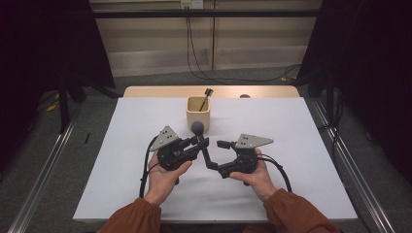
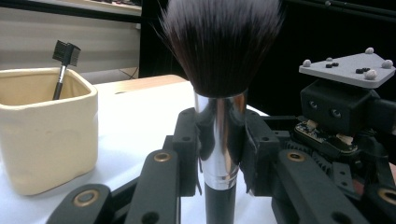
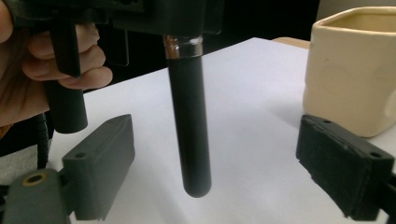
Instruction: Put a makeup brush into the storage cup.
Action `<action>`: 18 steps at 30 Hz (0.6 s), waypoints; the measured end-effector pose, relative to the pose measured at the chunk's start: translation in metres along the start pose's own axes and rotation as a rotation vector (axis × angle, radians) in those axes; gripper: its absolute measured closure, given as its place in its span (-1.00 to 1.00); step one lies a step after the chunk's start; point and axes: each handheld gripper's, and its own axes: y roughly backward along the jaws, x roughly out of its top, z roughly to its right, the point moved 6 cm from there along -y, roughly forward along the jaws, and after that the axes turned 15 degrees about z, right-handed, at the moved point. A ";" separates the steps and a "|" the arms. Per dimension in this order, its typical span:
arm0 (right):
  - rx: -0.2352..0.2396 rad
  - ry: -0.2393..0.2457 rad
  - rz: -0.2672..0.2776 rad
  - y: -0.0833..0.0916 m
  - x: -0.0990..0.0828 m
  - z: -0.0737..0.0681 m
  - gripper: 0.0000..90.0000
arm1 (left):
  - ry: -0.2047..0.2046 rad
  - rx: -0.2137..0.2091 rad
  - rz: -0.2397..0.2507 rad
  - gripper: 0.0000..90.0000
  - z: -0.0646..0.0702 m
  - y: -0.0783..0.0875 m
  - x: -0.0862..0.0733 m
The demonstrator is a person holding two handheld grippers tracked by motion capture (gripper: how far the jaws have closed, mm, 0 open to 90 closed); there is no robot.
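Observation:
A big powder brush (image 2: 219,46) with dark bristles, a silver ferrule and a black handle (image 3: 189,130) stands upright above the white table. My left gripper (image 1: 201,141) is shut on the ferrule, its jaws pressing it from both sides (image 2: 219,149). My right gripper (image 1: 218,156) is open beside it. Its two pads (image 3: 100,163) stand wide apart on either side of the handle's lower end without touching it (image 3: 215,163). A cream square cup (image 1: 198,112) stands just behind the brush, holding a small black comb brush (image 1: 206,96).
A white sheet (image 1: 291,145) covers the table, with a wooden edge (image 1: 145,91) at the back and a small dark round thing (image 1: 245,96) there. The cup (image 3: 355,70) is close to my right gripper's far jaw. Metal rails and black curtains flank the table.

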 end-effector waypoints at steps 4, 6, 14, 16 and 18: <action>-0.009 0.009 0.004 0.002 0.002 0.002 -0.93 | -0.003 0.002 -0.003 0.57 -0.002 0.002 0.001; -0.024 0.012 0.005 0.003 0.002 0.003 -0.94 | -0.009 0.001 -0.007 0.57 -0.002 0.003 0.002; -0.054 0.037 0.019 0.008 0.006 0.004 -0.97 | -0.004 0.004 -0.018 0.57 -0.003 0.004 0.003; -0.071 0.052 0.023 0.010 0.006 0.005 -0.97 | -0.004 0.005 -0.025 0.57 -0.004 0.005 0.003; -0.087 0.057 0.031 0.012 0.006 0.006 -0.97 | -0.007 0.005 -0.023 0.57 -0.005 0.006 0.004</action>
